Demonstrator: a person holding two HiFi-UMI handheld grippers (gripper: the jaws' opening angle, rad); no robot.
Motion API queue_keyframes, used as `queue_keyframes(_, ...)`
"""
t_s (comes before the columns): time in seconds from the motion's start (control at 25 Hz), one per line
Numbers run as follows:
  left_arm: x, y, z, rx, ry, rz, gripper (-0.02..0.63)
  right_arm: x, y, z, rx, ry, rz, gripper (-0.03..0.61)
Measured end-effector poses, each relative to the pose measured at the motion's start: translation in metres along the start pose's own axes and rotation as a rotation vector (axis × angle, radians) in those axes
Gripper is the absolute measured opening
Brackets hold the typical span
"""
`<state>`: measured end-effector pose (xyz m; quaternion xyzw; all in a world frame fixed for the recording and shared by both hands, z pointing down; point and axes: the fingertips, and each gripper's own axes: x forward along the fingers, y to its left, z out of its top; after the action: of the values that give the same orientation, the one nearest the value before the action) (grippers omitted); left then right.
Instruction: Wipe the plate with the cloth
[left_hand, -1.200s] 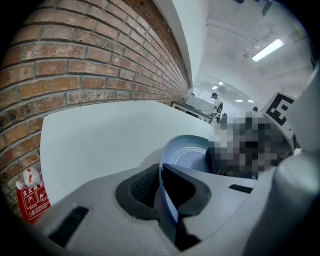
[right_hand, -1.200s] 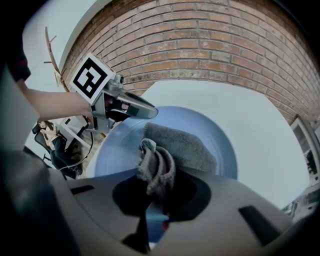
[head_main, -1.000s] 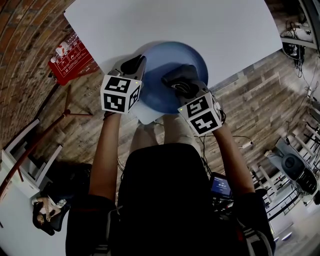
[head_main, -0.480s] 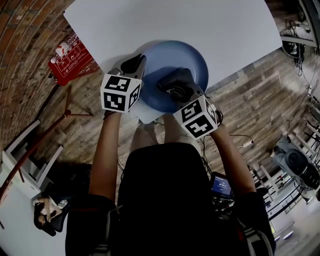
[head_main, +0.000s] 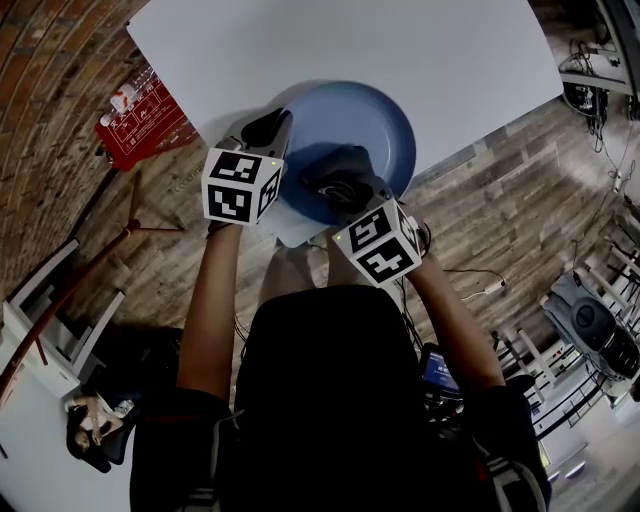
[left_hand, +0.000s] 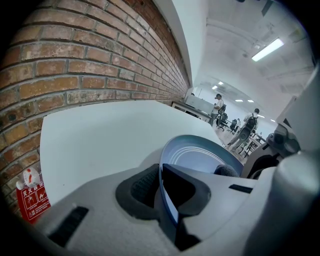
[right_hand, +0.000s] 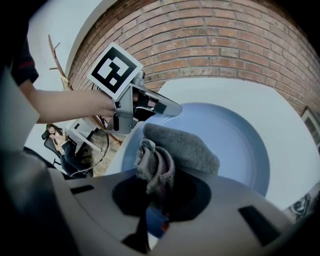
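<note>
Plate (head_main: 375, 115): pale blue, ringed, at table (head_main: 400, 40) near edge | my left gripper (left_hand: 162, 186) clamps its rim | my right gripper (right_hand: 157, 192) pinches bunched grey cloth (right_hand: 187, 147) on it

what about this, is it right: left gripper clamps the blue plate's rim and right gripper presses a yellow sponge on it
No yellow sponge: the right gripper view shows the right gripper pressing a grey cloth on the plate. The left gripper does clamp the rim.

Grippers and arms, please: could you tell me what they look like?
The left gripper and right gripper have pale grey bodies and dark pads, each with a white cube bearing black square markers. The arms are bare below short dark sleeves.
</note>
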<state>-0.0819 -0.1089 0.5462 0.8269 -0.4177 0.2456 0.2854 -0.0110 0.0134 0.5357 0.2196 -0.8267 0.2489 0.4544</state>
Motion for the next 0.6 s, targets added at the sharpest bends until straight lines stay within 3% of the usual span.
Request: queue_keyframes(0.6, 0.001, 0.000, 0.000, 0.001, 0.002, 0.002, 0.034, 0.014, 0.016, 0.018, -0.053, -0.003, 0.064, 0.051)
